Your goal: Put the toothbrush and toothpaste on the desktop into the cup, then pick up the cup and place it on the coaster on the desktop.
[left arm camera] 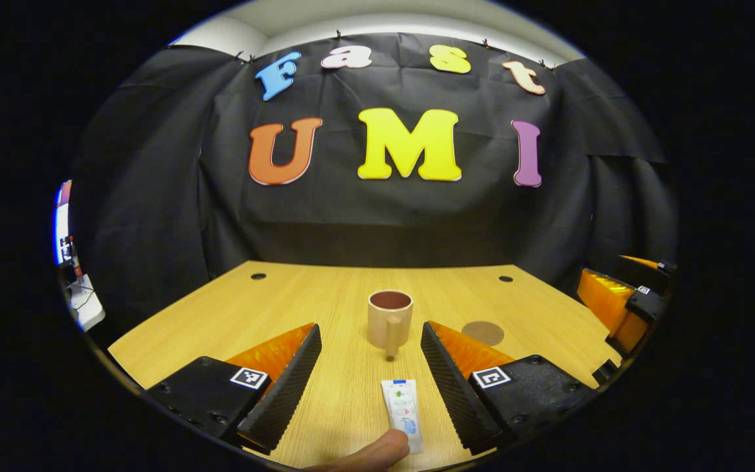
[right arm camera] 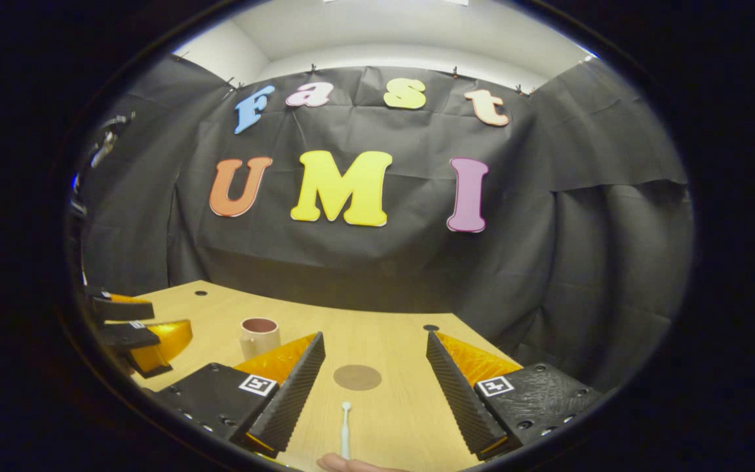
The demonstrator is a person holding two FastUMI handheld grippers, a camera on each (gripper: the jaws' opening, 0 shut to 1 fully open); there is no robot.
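Black cloth hangs behind a pale wooden counter [left arm camera: 325,308], and on that counter nothing of your task looks done yet. Take the cup [left arm camera: 390,318] as your landmark: it stands upright near the middle of the counter with its handle turned toward your left gripper [left arm camera: 371,367], and what shows of its inside from here looks empty. The toothpaste [left arm camera: 402,405] lies flat on the counter on the near side of the cup, between your left gripper's fingers, which stand wide apart and touch nothing; a fingertip [left arm camera: 377,452] rests at the tube's near end. The coaster [left arm camera: 483,333] is a round brown disc just to the right of the cup and apart from it, bare. From your right gripper [right arm camera: 375,373], the cup [right arm camera: 259,337] sits off to the left, the coaster [right arm camera: 357,377] lies nearer and right of it, and the toothbrush [right arm camera: 345,429] lies flat on the counter nearer still, pointing toward the coaster, with a fingertip [right arm camera: 341,464] at its near end. That gripper is likewise spread open around empty air, the brush between its fingers but not held. So, as I judge it, all steps remain: toothpaste into the cup, toothbrush into the cup, then the cup lifted and set on the coaster. Each gripper looks lined up on its own item for a first grasp.
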